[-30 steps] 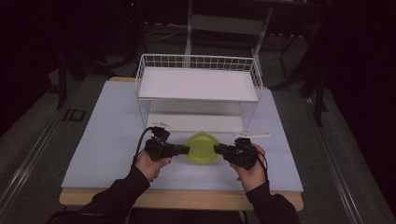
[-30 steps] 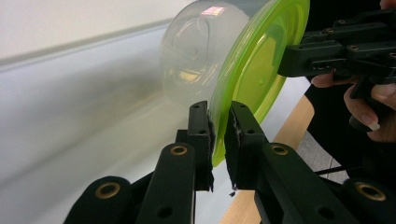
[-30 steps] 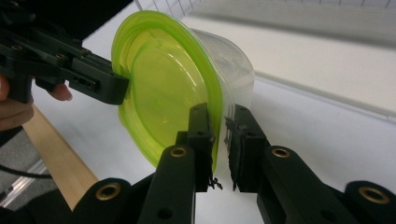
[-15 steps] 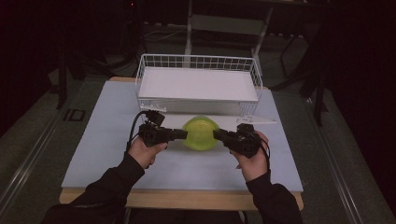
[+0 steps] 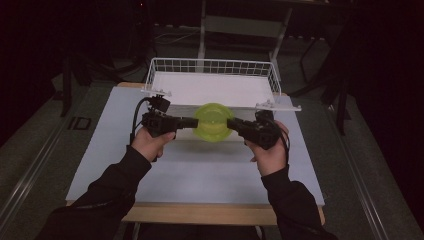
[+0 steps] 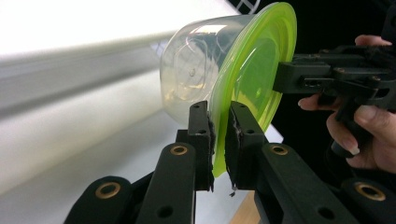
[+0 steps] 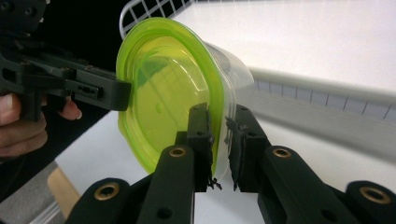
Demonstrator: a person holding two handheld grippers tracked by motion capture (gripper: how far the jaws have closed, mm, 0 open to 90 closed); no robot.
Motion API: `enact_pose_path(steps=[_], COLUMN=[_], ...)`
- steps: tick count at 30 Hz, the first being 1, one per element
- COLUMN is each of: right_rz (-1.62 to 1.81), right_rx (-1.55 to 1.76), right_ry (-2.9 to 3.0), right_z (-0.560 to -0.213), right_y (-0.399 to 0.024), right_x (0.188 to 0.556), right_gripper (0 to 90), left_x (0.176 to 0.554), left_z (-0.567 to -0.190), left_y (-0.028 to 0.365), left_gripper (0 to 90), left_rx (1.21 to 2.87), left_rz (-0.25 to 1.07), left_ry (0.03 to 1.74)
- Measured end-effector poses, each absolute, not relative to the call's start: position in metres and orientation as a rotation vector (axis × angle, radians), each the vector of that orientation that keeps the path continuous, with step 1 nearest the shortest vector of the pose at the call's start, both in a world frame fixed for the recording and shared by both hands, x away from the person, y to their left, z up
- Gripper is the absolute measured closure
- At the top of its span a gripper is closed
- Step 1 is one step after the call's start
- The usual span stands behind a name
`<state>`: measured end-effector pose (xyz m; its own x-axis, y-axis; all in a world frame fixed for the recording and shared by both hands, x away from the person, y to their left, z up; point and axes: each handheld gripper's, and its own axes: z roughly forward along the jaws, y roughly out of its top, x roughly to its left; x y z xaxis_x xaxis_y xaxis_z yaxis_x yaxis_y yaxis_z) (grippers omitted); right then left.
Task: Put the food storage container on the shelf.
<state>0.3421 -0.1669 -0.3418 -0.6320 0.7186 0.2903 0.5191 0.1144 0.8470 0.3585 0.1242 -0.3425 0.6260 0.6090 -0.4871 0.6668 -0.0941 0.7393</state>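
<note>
Where the high view is read from left to right, the left hand appears at centre left, holding the left gripper, whose jaws point right toward the frame centre. Its jaws are nearly closed, clamping the left edge of the green lid of a clear plastic container. In the left gripper view, the lid rim passes between the two black jaws at lower centre, and the clear tub extends toward the upper left of the frame. The container is held above the desk at the frame centre, lid facing the camera, just in front of the white wire basket at upper centre. At centre right, the right gripper points left, carried by the right hand. Its jaws are likewise nearly closed on the opposite edge of the lid; the right gripper view shows the rim seated between them at lower centre, with the tub toward the right of the frame. A pale sheet covers the desk surface, and both dark sleeves enter from the bottom of the frame.
</note>
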Motion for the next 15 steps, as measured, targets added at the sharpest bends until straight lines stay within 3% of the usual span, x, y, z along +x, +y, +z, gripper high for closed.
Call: enact_pose_path(steps=[15], right_rz=[1.500], right_rx=[1.368], right_ry=[2.157], right_z=[-0.318], right_y=[-0.157], right_x=[0.387], right_gripper=[79.5], left_x=[0.396], left_z=[-0.318], left_y=[0.118], left_gripper=[81.4], left_rx=[1.760], left_rz=[0.029], left_ry=[1.133])
